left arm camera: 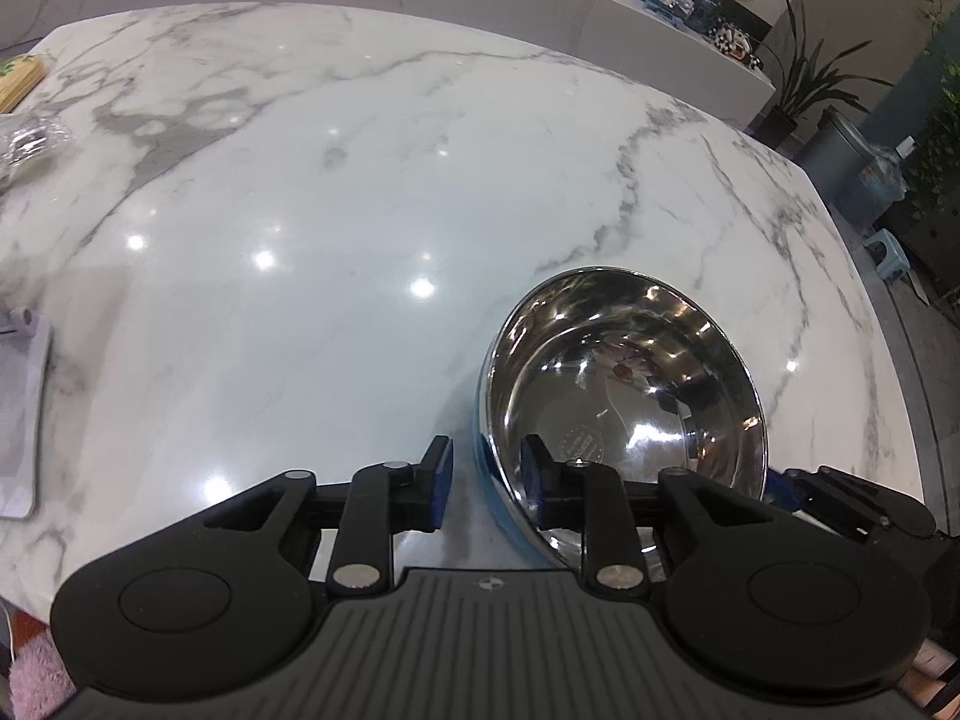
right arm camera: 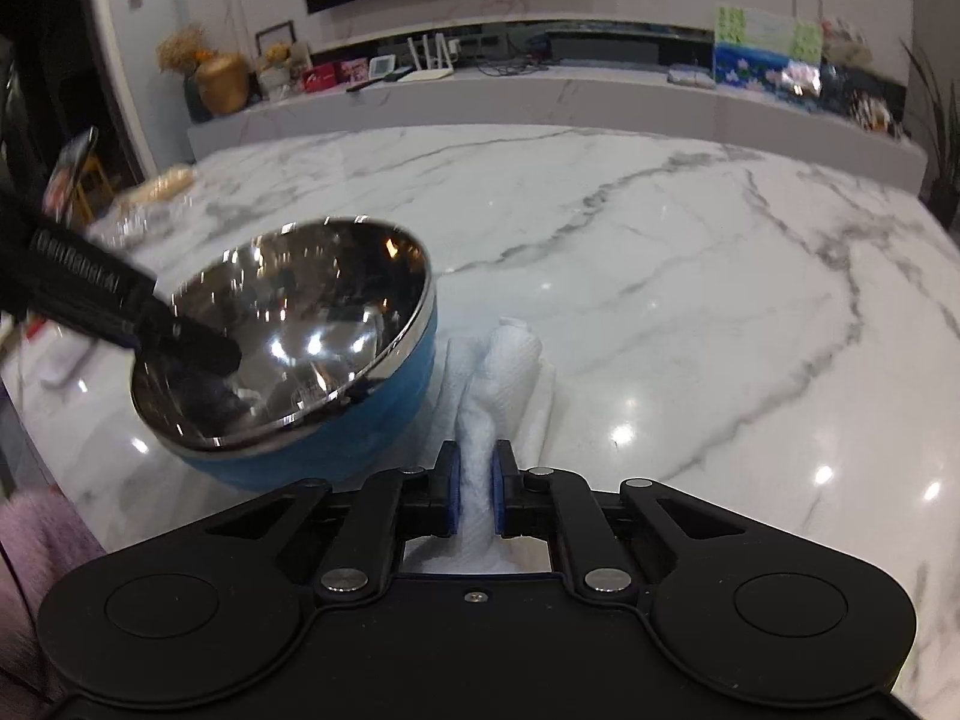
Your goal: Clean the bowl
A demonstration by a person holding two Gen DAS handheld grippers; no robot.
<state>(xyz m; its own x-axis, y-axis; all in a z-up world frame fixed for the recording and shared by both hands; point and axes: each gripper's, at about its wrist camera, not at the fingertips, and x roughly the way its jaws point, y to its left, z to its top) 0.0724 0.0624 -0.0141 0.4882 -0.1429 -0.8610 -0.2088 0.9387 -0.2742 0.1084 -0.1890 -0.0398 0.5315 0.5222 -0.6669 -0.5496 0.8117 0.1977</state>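
A steel bowl with a blue outside is tilted on the marble table. My left gripper straddles the bowl's near rim, one pad inside and one outside, with a gap left at the outer pad. In the right wrist view the bowl is left of centre, and a left gripper finger reaches into it. My right gripper is shut on a white cloth that lies on the table just right of the bowl.
A grey-white pad and crinkled clear plastic lie at the table's left side. A low marble shelf with boxes, a vase and pictures runs behind the table. The table's right edge drops to the floor.
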